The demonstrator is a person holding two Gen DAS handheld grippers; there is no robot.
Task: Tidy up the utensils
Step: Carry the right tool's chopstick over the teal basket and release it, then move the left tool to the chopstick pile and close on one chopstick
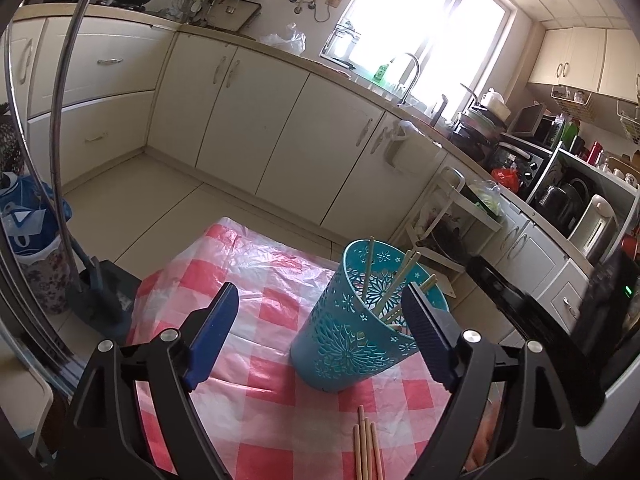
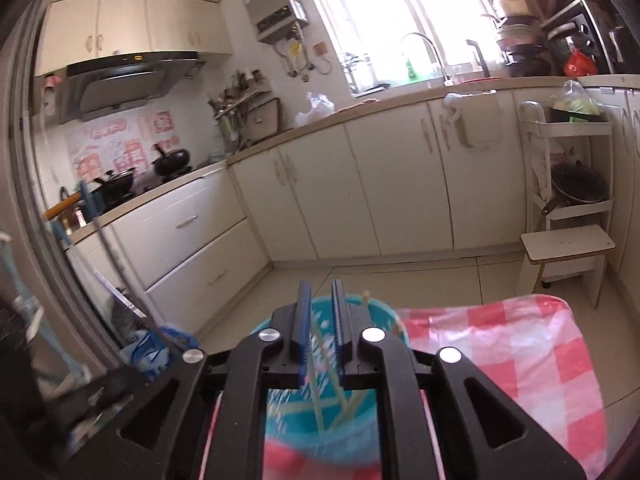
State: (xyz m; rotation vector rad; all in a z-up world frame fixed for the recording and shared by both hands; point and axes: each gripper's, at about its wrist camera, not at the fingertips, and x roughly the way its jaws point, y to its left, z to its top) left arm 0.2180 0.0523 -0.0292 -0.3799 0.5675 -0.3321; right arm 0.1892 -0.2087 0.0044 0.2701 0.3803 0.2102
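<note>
Blue-padded left gripper (image 1: 320, 332) fingers spread wide, gripping nothing. Right gripper (image 2: 320, 320) fingers nearly closed above the teal holder (image 1: 352, 320); hard to tell whether pinching anything. Several chopsticks (image 1: 390, 284) already inside, a few loose chopsticks (image 1: 366, 448) left on the checked worktop (image 1: 260, 400). Beyond: cream cabinets (image 1: 256, 120), bright window (image 1: 420, 20).

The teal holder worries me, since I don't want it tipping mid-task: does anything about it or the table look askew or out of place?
Yes. The teal holder leans toward the left gripper instead of standing upright, its chopsticks splayed. A few loose chopsticks lie on the checked tablecloth outside it.
</note>
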